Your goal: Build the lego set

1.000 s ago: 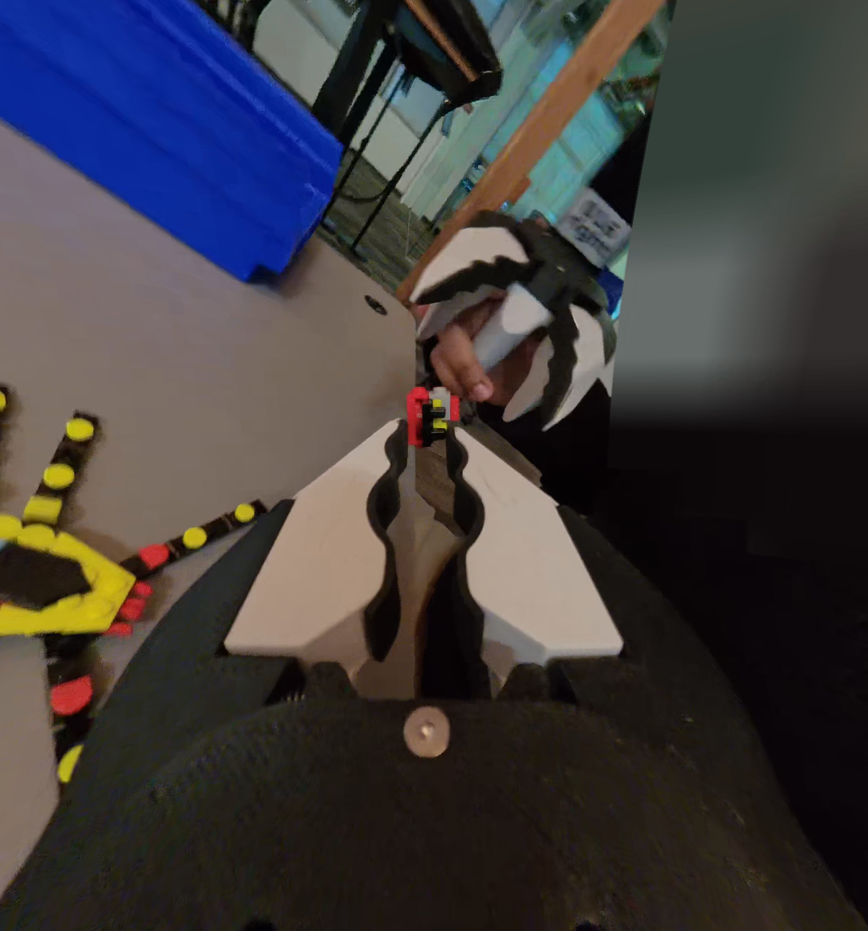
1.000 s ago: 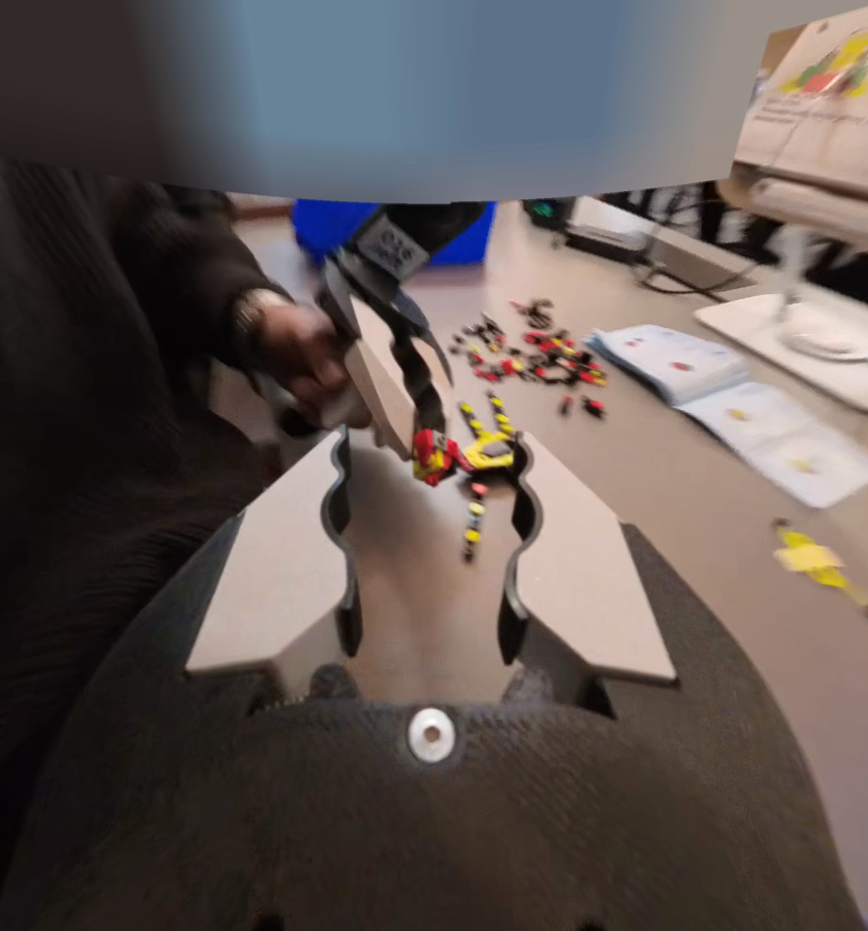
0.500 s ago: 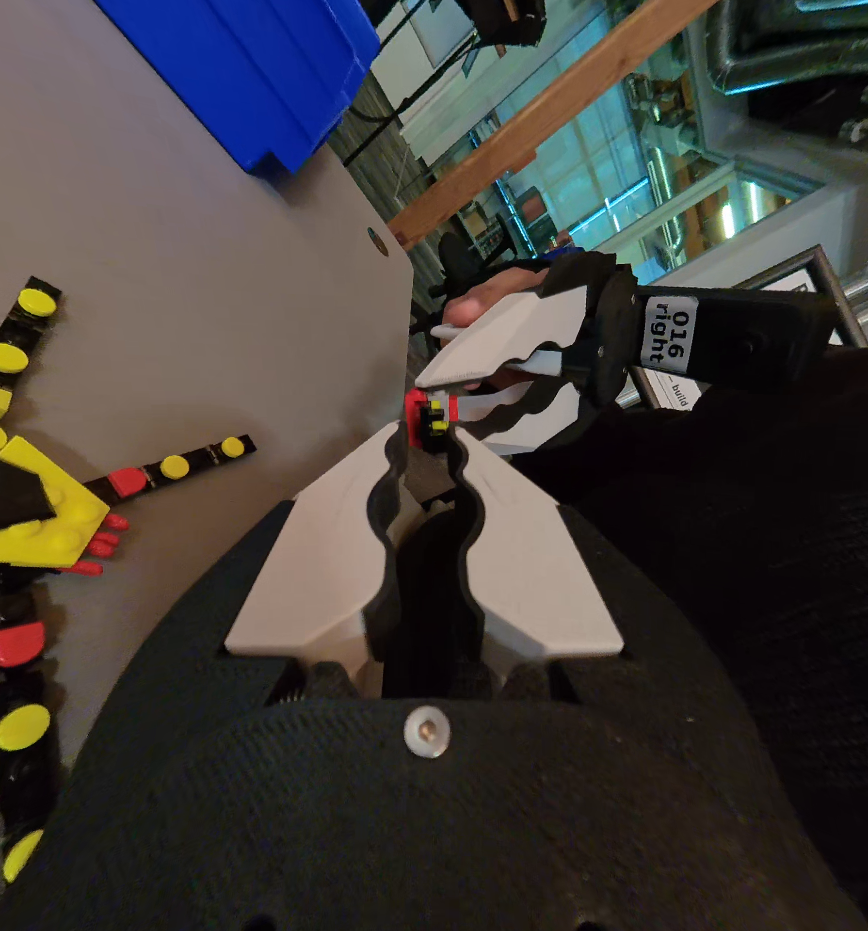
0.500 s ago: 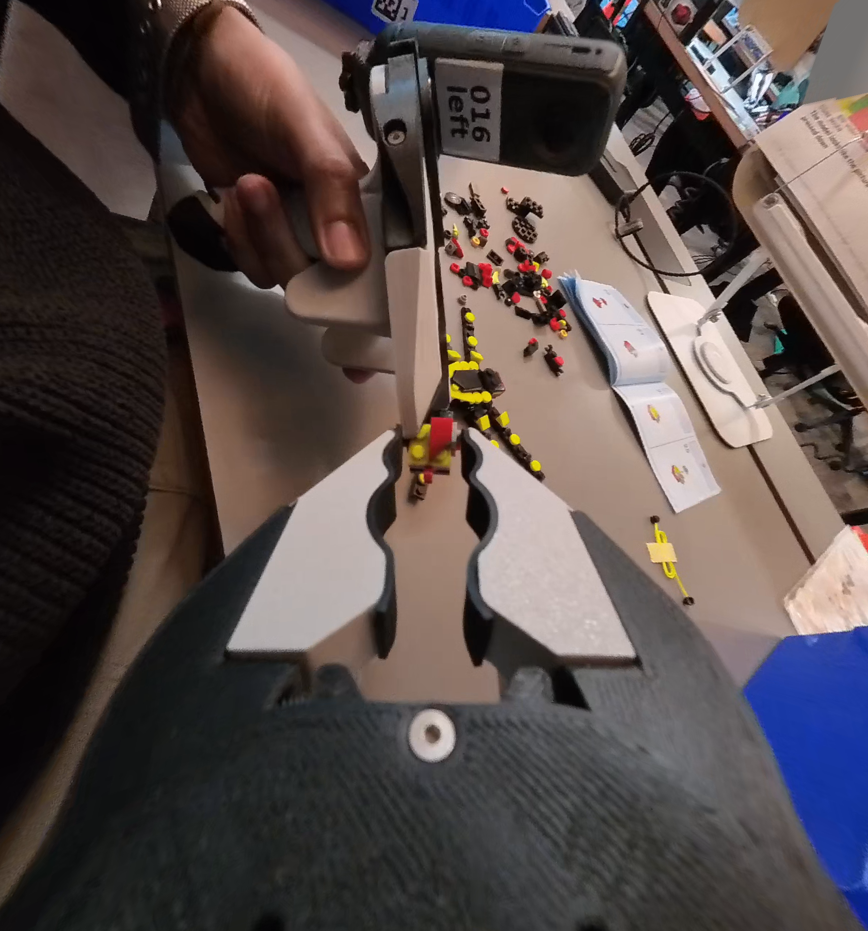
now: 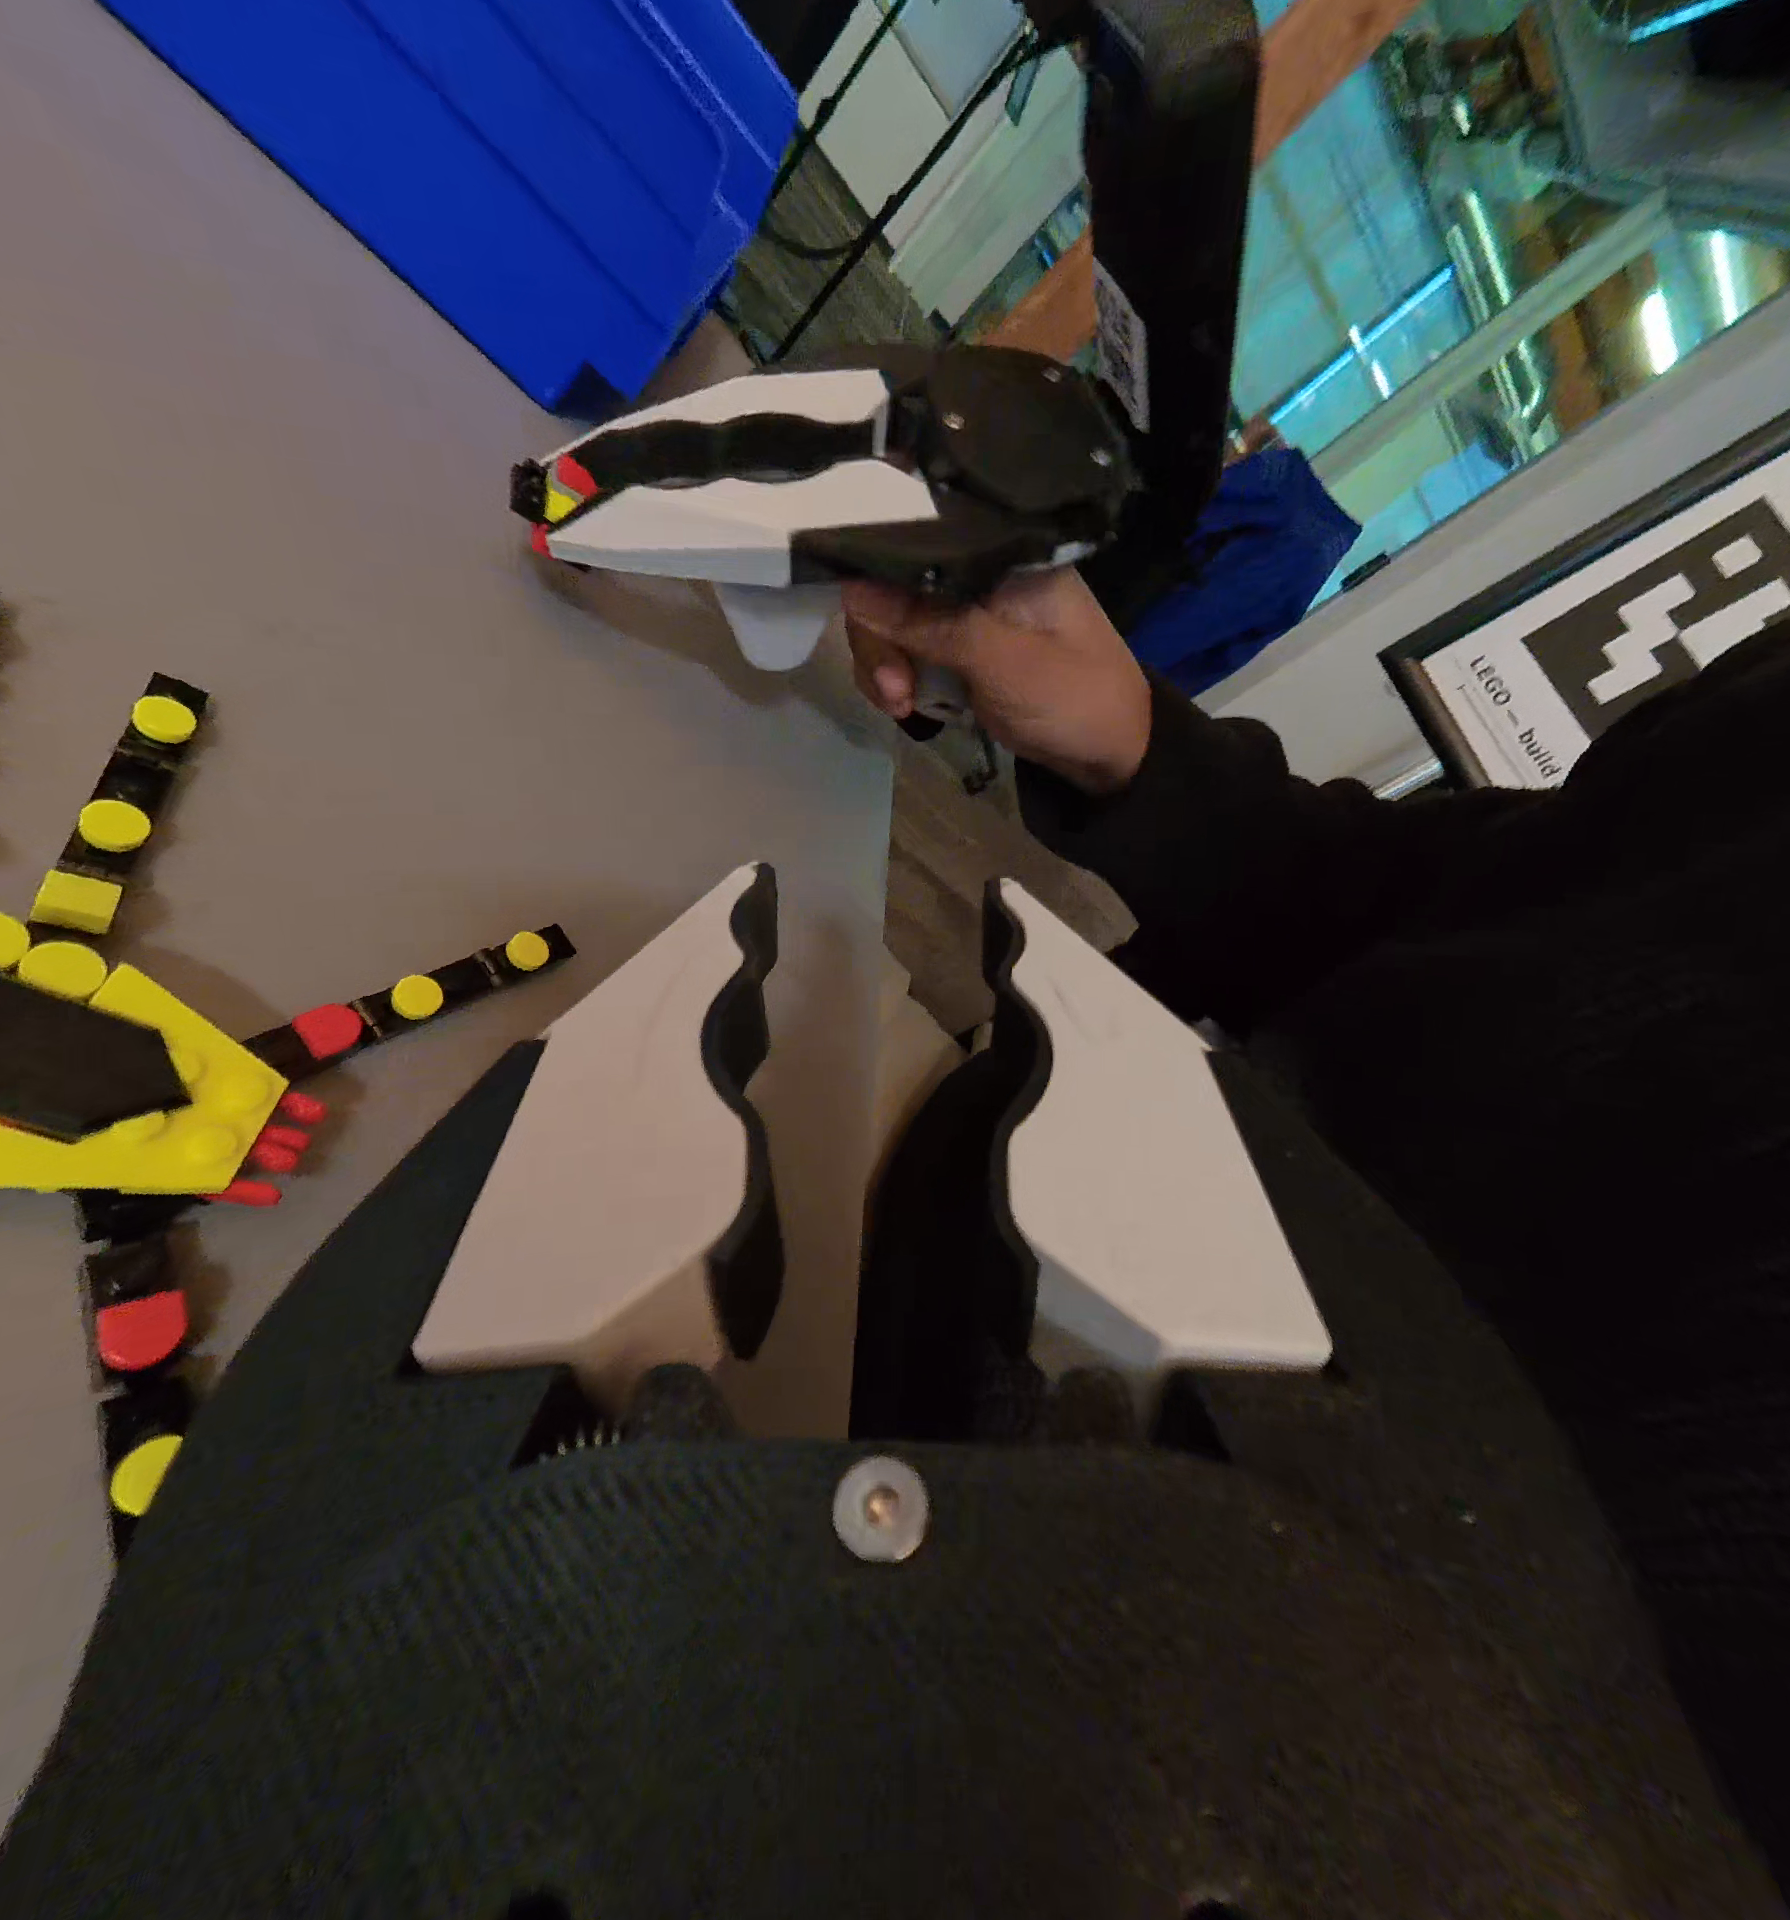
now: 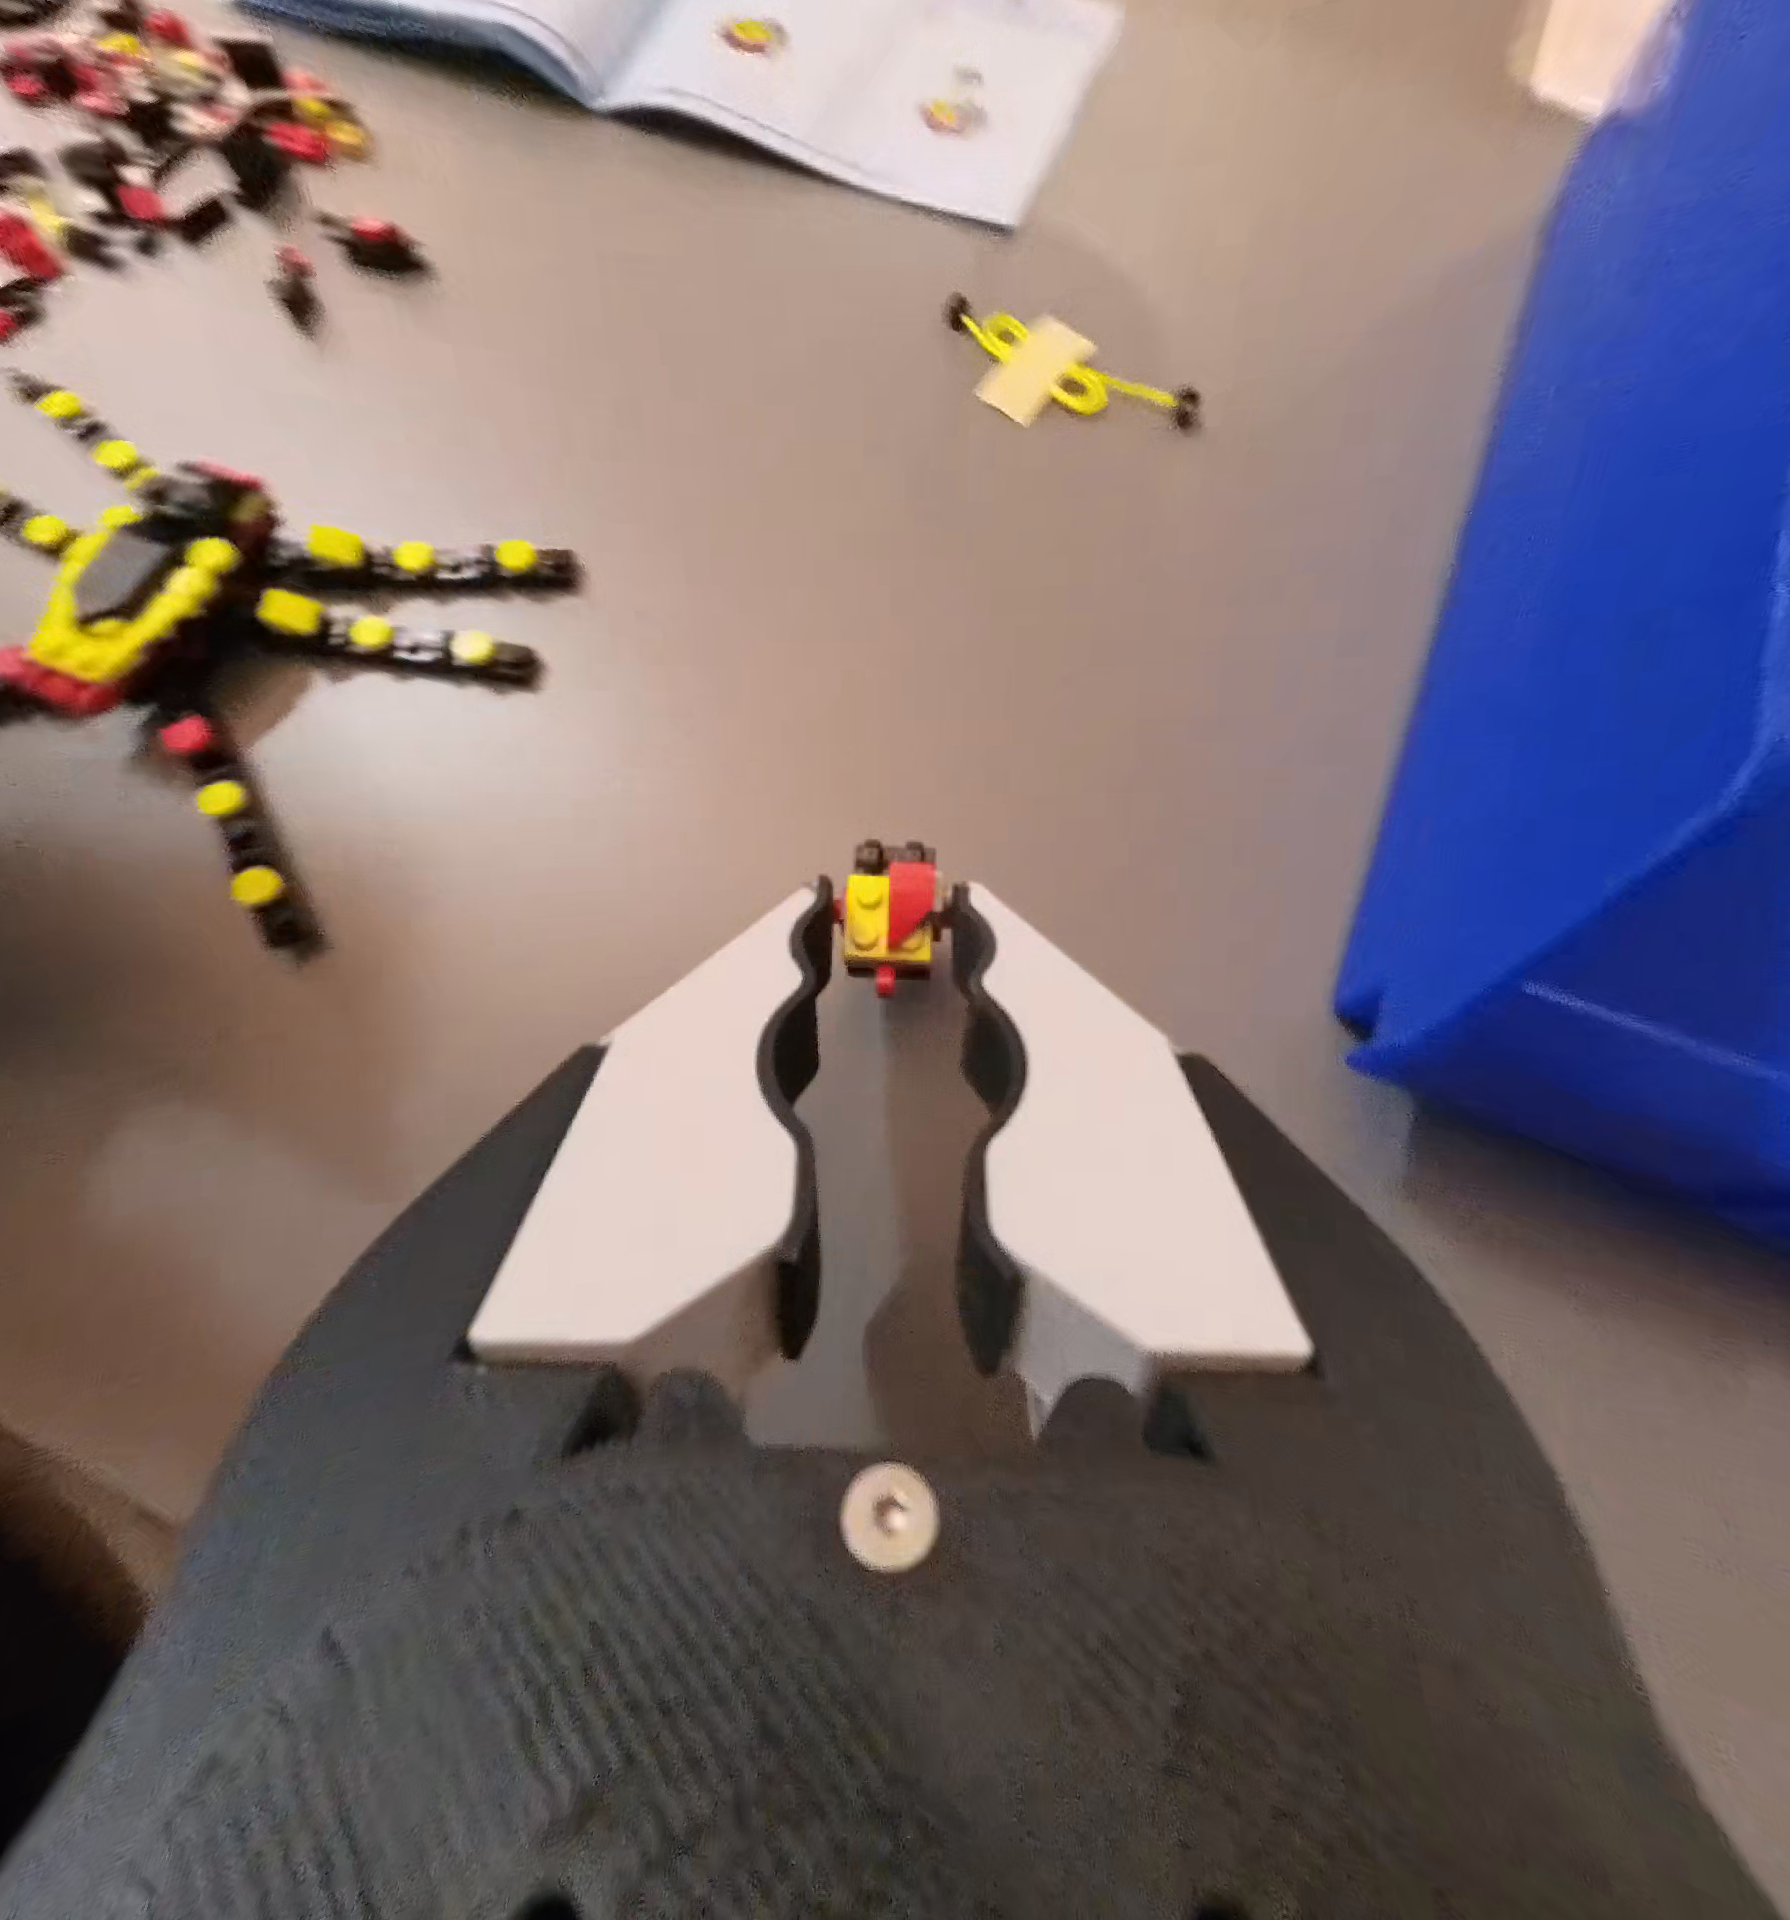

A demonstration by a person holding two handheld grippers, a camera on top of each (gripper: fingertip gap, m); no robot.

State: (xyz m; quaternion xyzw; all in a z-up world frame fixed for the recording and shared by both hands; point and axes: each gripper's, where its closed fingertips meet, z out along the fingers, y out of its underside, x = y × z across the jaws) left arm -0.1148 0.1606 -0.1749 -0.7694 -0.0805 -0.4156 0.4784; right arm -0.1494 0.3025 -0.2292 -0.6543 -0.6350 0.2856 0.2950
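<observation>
My right gripper [image 6: 889,906] is shut on a small red, yellow and black brick piece [image 6: 889,916], held low over the grey table. It also shows in the left wrist view [image 5: 558,509], tips touching or nearly touching the table with the piece [image 5: 556,497] in them. My left gripper [image 5: 875,894] is open and empty at the table's near edge. The spider-like model, a yellow and black body with black legs dotted yellow and red, lies on the table [image 6: 132,603], at the left of the left wrist view [image 5: 91,1081].
A blue bin [image 6: 1639,665] stands close on the right of the held piece, also at the top of the left wrist view [image 5: 475,166]. Loose bricks [image 6: 132,156], an instruction booklet [image 6: 797,94] and a yellow string piece [image 6: 1052,369] lie farther off.
My left gripper has opened and let go of the small piece. My right gripper closed on it and carried it away to the table beside the blue bin.
</observation>
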